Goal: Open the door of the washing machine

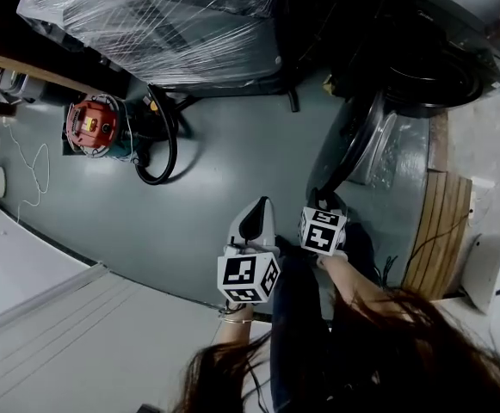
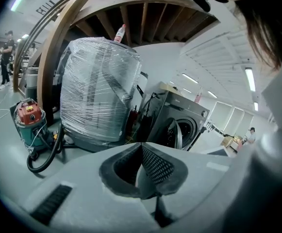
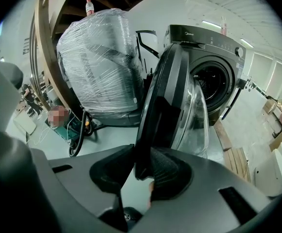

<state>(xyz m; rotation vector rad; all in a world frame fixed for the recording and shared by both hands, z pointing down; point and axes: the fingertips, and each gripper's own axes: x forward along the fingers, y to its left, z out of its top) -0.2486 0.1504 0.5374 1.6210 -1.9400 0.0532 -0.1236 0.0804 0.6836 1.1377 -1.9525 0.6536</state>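
The dark front-loading washing machine (image 1: 443,33) stands at the top right of the head view, its drum opening (image 3: 211,81) uncovered. Its round door (image 1: 353,149) is swung out wide towards me, edge-on. My right gripper (image 1: 323,200) reaches to the door's free edge. In the right gripper view the door (image 3: 167,96) rim sits between the two pads of the right gripper (image 3: 141,166), which close on it. My left gripper (image 1: 256,213) hangs beside it over the floor, apart from the door. Its jaws (image 2: 141,152) meet at the tips with nothing between them. The washing machine (image 2: 179,115) shows far ahead of it.
A large appliance wrapped in plastic film (image 1: 163,24) stands left of the washer. A red vacuum cleaner (image 1: 95,126) with a black hose (image 1: 159,149) lies further left. A wooden pallet (image 1: 439,231) lies under the washer's front, and a white bin (image 1: 495,269) sits at the right.
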